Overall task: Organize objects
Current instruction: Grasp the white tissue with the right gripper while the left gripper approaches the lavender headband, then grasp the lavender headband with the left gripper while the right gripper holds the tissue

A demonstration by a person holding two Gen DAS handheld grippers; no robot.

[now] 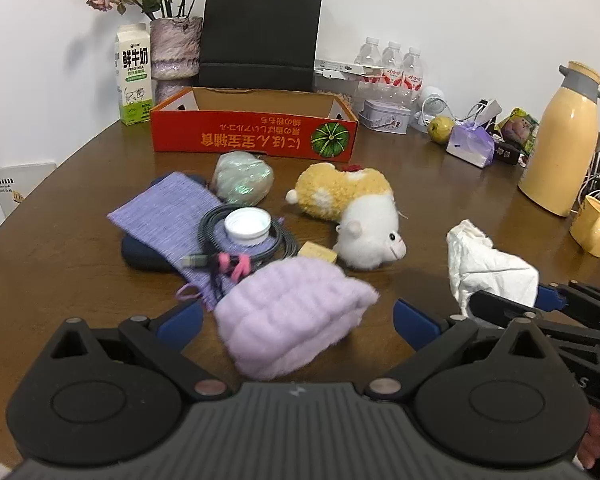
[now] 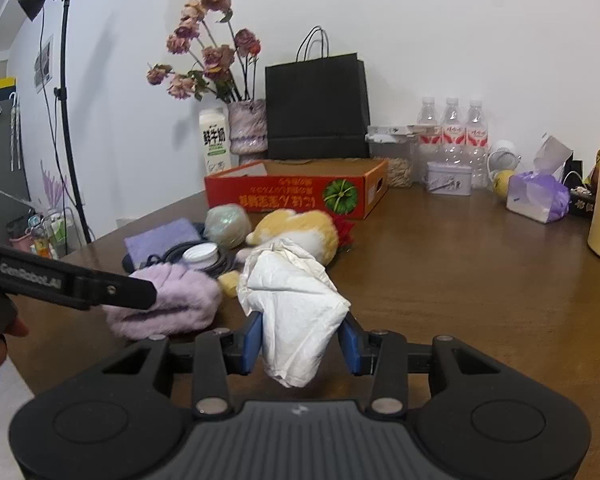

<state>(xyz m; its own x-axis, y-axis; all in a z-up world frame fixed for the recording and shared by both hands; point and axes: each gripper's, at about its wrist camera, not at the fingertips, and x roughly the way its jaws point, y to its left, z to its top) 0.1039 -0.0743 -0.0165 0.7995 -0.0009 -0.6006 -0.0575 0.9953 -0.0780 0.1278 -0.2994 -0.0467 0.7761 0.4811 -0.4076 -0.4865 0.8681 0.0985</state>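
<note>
Right gripper (image 2: 300,346) clamped on crumpled tissue (image 2: 294,304), lifted off table (image 2: 460,280). Left gripper (image 1: 298,320) jaws apart around purple fluffy cloth (image 1: 296,312), not pressing. Step: carrying items. Next, likely: haul tissue to red box (image 2: 300,188), release inside; left closes on cloth.

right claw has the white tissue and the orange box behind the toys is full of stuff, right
Not quite. The right claw does grip the tissue, but the box is not full: the left wrist view looks into it and shows only bare cardboard inside. The plush toy and other items lie on the table in front of it.
</note>
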